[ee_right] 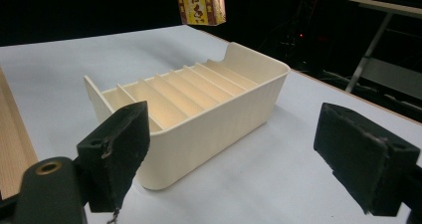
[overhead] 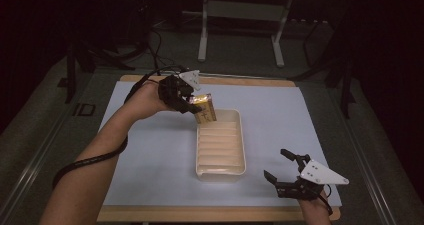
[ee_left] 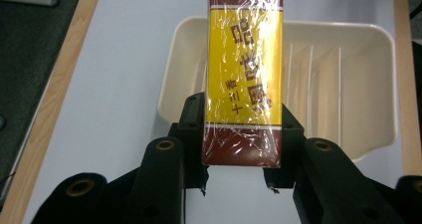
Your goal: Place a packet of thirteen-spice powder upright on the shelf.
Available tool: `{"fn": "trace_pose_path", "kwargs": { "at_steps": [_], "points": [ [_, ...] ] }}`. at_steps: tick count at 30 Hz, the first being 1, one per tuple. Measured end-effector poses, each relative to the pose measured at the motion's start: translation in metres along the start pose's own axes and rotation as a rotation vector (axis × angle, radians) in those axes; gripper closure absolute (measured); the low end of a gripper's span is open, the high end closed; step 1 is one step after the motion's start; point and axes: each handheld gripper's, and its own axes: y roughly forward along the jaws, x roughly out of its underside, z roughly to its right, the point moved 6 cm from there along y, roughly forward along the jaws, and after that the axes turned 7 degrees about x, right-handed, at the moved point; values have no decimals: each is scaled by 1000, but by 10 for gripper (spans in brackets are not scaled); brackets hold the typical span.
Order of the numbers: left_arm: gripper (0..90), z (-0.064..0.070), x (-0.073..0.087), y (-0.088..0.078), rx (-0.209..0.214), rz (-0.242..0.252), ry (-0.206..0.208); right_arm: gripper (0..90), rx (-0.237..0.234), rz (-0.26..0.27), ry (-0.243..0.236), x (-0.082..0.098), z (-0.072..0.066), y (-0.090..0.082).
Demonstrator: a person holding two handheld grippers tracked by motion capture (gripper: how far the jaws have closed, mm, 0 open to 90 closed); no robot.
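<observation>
A yellow and maroon box (overhead: pixel 206 110) wrapped in clear film hangs over the far end of a cream tray (overhead: pixel 242 150) divided into several narrow slots. My left gripper (overhead: pixel 195 103) is shut on the box's near end, and the box is clear of the tray. In the left gripper view the box (ee_left: pixel 244 69) stands between the jaws of my left gripper (ee_left: pixel 243 134), with the tray (ee_left: pixel 378 89) below it. My right gripper (overhead: pixel 276 164) rests open to the right of the tray's near end. In the right gripper view its jaws (ee_right: pixel 241 154) stand wide apart, facing the tray (ee_right: pixel 219 119), with the box (ee_right: pixel 200 4) hanging above.
A white sheet (overhead: pixel 150 150) covers the wooden table (overhead: pixel 210 214). A metal stand (overhead: pixel 240 15) is on the floor behind the table. A black cable (overhead: pixel 90 160) trails from the left gripper along the forearm.
</observation>
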Motion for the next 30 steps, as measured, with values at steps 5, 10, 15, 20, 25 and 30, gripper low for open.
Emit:
{"fn": "trace_pose_path", "kwargs": {
  "at_steps": [5, 10, 15, 20, 25, 30],
  "points": [
    [676, -6, -4, 3, -2, 17, 11, 145, -1, 0, -1, 0, 0, 0],
    [675, -11, -10, 5, -9, 52, 29, 145, -3, 1, 0, 0, 0, 1],
    [675, -13, -18, 10, -2, 86, 53, 145, -4, 2, 0, 0, 0, 0],
    [675, -16, -18, 17, 3, 103, 58, 145, -6, 2, 1, 0, 0, 0],
    [675, -23, -17, 27, 2, 112, 55, 145, -9, 2, 3, 0, 0, 0],
    [675, -30, -16, 39, 4, 120, 88, 145, -10, 0, 2, 0, -1, 0]
  ]
}}
